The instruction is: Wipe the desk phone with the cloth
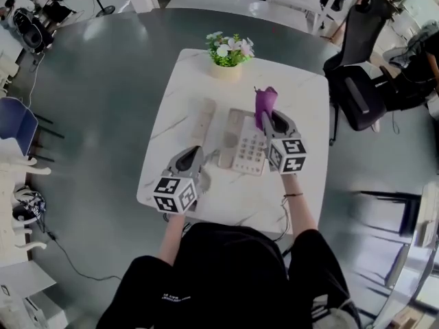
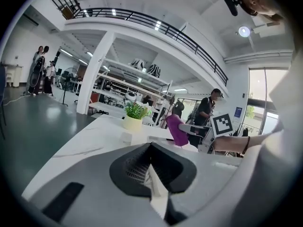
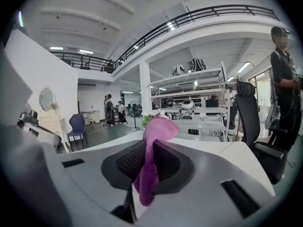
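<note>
Right gripper [image 1: 266, 119] clamped on purple cloth [image 1: 266, 100], above desk phone [image 1: 248, 148], left gripper [image 1: 194, 153] jaws together, empty, at phone's eight o'clock

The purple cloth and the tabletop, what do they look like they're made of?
The cloth looks like soft fuzzy fabric, possibly microfibre: matte, nappy surface, folding limply. The table looks like white marble or marble-look laminate, can't tell which: grey veins, faint sheen.

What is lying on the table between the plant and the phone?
Nothing. In the head view, the stretch of table between the plant and the phone is bare.
</note>
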`<action>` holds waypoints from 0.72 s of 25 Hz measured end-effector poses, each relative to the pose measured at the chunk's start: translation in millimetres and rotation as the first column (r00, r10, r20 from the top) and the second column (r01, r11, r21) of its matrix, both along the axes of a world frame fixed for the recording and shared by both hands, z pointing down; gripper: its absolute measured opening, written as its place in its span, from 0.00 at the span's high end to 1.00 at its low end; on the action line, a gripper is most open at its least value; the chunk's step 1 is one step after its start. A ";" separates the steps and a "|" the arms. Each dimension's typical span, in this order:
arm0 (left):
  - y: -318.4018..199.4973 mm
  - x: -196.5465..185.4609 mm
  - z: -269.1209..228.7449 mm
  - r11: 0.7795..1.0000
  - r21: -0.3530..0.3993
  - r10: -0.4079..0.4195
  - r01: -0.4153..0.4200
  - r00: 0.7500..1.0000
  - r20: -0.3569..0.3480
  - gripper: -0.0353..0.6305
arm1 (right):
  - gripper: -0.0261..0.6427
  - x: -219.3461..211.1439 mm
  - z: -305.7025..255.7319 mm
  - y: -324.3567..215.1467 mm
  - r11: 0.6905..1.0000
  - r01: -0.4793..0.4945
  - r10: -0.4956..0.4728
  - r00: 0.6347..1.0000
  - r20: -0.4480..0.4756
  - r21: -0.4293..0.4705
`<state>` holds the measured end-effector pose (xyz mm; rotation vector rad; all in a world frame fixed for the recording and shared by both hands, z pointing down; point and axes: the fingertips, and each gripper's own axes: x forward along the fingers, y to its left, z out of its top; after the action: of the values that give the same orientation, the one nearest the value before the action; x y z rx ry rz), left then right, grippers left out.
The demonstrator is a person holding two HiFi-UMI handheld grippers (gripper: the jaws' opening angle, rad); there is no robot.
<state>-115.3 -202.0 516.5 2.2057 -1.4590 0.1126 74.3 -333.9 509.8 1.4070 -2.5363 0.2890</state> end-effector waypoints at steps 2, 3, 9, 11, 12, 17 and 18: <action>-4.2 -1.2 4.6 1.000 -0.012 0.007 -0.007 1.000 -0.004 0.95 | 0.91 -9.8 9.4 -4.5 1.000 0.024 -0.025 0.998 -0.054 -0.014; -6.3 -1.2 6.4 1.000 -0.016 0.009 -0.010 1.000 -0.007 0.95 | 0.91 -14.3 13.9 -7.2 0.999 0.037 -0.038 0.996 -0.079 -0.013; -15.2 0.5 12.3 0.999 -0.023 0.023 -0.023 1.000 -0.002 0.95 | 0.91 -37.4 37.4 -13.3 0.993 0.112 -0.117 0.977 -0.177 -0.040; -15.9 0.8 14.0 0.999 -0.027 0.025 -0.025 1.000 -0.005 0.95 | 0.91 -46.2 43.8 -12.2 0.987 0.153 -0.161 0.968 -0.195 -0.054; -15.8 0.9 14.6 0.999 -0.029 0.025 -0.025 1.000 -0.007 0.95 | 0.91 -50.5 46.3 -11.2 0.983 0.175 -0.184 0.962 -0.204 -0.062; -11.5 1.5 16.3 0.999 -0.036 0.026 -0.026 1.000 -0.012 0.95 | 0.91 -61.3 50.0 -6.6 0.970 0.225 -0.239 0.945 -0.223 -0.087; -10.7 1.4 16.8 0.999 -0.037 0.024 -0.025 1.000 -0.013 0.95 | 0.91 -62.0 50.6 -6.2 0.970 0.228 -0.243 0.944 -0.225 -0.090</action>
<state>-113.9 -212.7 533.3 2.1912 -1.4124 0.1334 12.3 -340.1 560.4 1.0327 -2.4430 0.1484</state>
